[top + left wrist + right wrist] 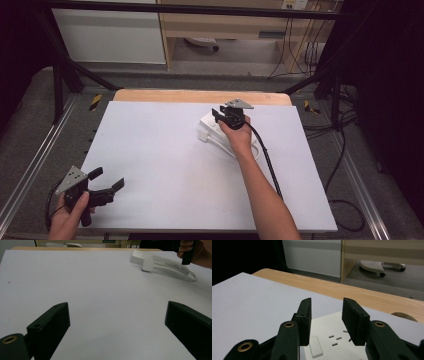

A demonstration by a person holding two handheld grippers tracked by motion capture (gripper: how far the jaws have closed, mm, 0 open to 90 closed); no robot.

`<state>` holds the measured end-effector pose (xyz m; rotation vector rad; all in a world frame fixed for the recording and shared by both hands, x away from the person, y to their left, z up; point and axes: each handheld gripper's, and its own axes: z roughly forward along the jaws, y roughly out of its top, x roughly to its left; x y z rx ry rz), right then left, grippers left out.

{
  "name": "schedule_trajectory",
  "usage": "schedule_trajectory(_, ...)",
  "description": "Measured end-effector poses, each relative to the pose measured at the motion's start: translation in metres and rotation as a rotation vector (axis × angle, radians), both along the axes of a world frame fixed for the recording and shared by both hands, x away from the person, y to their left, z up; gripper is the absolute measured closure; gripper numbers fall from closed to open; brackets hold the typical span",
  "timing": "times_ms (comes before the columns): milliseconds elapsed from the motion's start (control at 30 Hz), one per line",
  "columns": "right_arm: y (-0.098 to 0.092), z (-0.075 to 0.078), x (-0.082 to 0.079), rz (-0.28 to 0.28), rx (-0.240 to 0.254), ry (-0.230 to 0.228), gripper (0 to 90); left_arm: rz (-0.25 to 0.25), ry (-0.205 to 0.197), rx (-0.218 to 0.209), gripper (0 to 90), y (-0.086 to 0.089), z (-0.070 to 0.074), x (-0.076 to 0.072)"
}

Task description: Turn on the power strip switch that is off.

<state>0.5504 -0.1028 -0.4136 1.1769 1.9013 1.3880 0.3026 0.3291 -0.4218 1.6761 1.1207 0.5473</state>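
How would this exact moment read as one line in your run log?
right gripper: open, above white power strip | left gripper: open, idle near table corner

My left tool [107, 186], lower left of the high view, is black with a grey three-cornered plate on top and a black cable. My right tool [218, 114], upper centre, matches it (cable trailing along a bare, sleeveless forearm). Its flat black jaws have ribbed inner faces and brass-ringed screw holes.
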Motion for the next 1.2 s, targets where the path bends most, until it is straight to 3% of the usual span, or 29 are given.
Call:
schedule_trajectory(367,0.011,-0.004,0.004,0.001,-0.004,0.007,70.8,-0.003,-0.003,0.005,6.0,0.000,0.000,0.000)
schedule_trajectory(1200,0.026,-0.015,0.008,-0.003,-0.024,0.038,78.9,-0.006,-0.003,0.007,6.0,0.000,0.000,0.000)
